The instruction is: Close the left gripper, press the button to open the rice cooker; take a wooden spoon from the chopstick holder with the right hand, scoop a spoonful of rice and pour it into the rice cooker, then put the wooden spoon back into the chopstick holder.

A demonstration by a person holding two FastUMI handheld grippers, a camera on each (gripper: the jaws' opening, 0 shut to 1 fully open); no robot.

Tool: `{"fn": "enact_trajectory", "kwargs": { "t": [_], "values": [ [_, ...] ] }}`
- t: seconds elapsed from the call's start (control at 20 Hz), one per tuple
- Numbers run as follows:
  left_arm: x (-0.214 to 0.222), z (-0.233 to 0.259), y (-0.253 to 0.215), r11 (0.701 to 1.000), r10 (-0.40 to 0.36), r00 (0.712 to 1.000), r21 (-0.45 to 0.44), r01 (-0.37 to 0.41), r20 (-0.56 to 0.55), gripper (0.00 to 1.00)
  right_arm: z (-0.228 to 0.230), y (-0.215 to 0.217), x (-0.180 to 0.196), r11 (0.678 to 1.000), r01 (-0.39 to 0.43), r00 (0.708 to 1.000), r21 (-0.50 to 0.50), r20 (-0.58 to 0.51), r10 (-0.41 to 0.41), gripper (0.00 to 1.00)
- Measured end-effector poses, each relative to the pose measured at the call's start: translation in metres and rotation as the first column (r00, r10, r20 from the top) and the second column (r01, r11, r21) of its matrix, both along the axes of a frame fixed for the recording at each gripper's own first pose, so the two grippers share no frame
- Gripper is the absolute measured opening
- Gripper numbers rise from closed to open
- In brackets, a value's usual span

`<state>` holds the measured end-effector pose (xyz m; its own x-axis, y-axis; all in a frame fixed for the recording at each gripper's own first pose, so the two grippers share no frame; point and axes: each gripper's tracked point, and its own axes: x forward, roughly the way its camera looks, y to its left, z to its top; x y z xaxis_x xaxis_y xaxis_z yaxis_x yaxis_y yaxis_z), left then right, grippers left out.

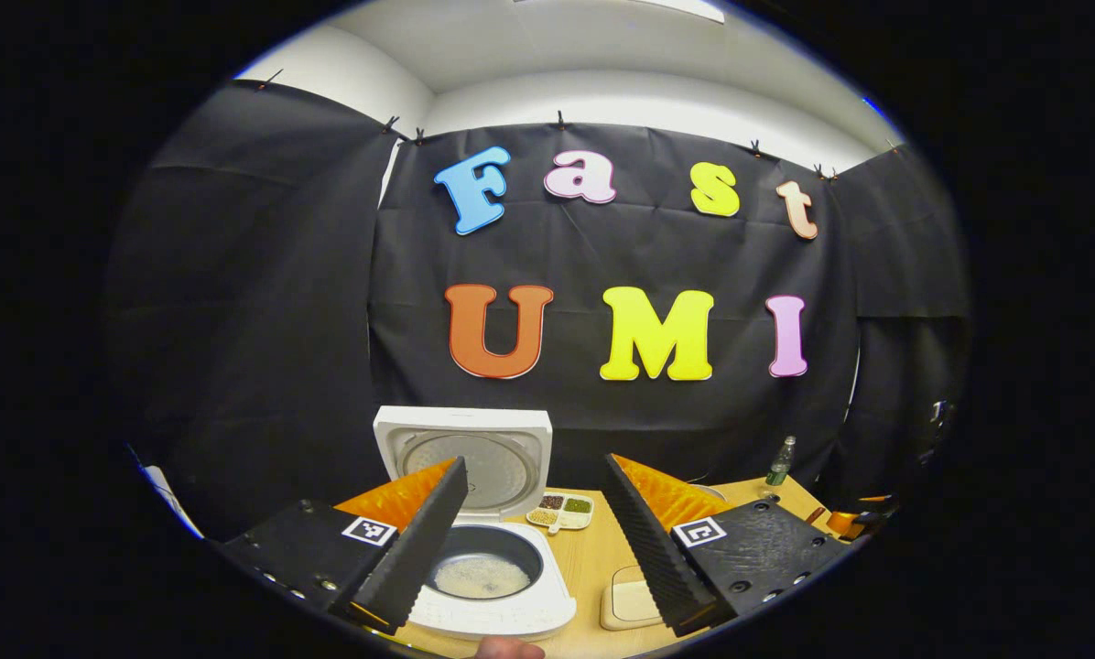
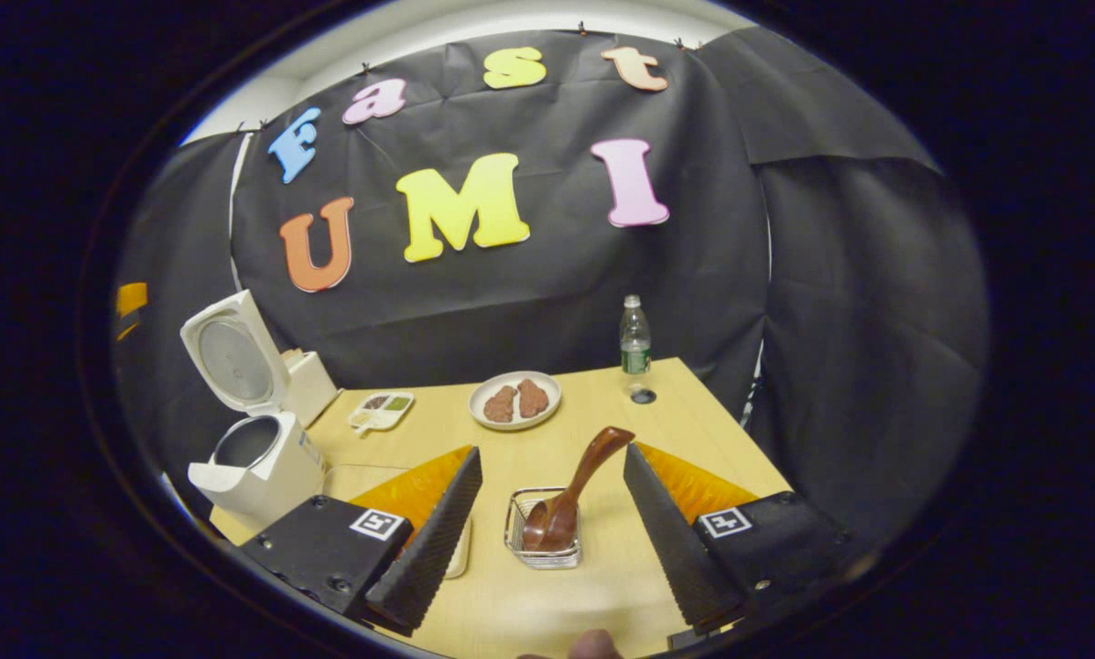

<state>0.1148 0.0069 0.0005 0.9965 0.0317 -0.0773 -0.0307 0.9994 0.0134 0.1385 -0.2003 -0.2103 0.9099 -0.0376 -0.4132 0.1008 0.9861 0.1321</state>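
Spread wide and empty, the right gripper (image 2: 547, 513) hangs above the wooden spoon (image 2: 570, 494) standing in its wire holder (image 2: 544, 553). The left gripper (image 1: 534, 535), also released, hovers over the rice cooker (image 1: 493, 572), lid up with rice inside. Task looks finished; withdrawing straight avoids snagging the handle.

The left tongs' finger (image 1: 415, 540) hides the cooker's (image 1: 497, 586) left rim. A tray (image 1: 561, 510) by the bench's far edge holds contents too small to tell. The spoon's (image 2: 570, 490) bowl sits partly hidden inside the holder (image 2: 545, 531).
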Motion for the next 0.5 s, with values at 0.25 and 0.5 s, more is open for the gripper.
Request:
{"fn": "enact_trajectory", "kwargs": {
  "t": [0.25, 0.5],
  "values": [
    [0.015, 0.000, -0.010, 1.000, 0.018, 1.000, 0.015, -0.018, -0.002, 0.94, -0.056, -0.017, 0.035, 0.999, -0.003, 0.996, 0.036, -0.092, 0.006, 0.99],
    [0.039, -0.017, -0.020, 0.999, 0.051, 0.998, 0.004, -0.051, -0.046, 0.95, -0.094, -0.032, 0.070, 0.996, -0.018, 0.986, 0.091, -0.166, 0.033, 0.85]
  ]
}}
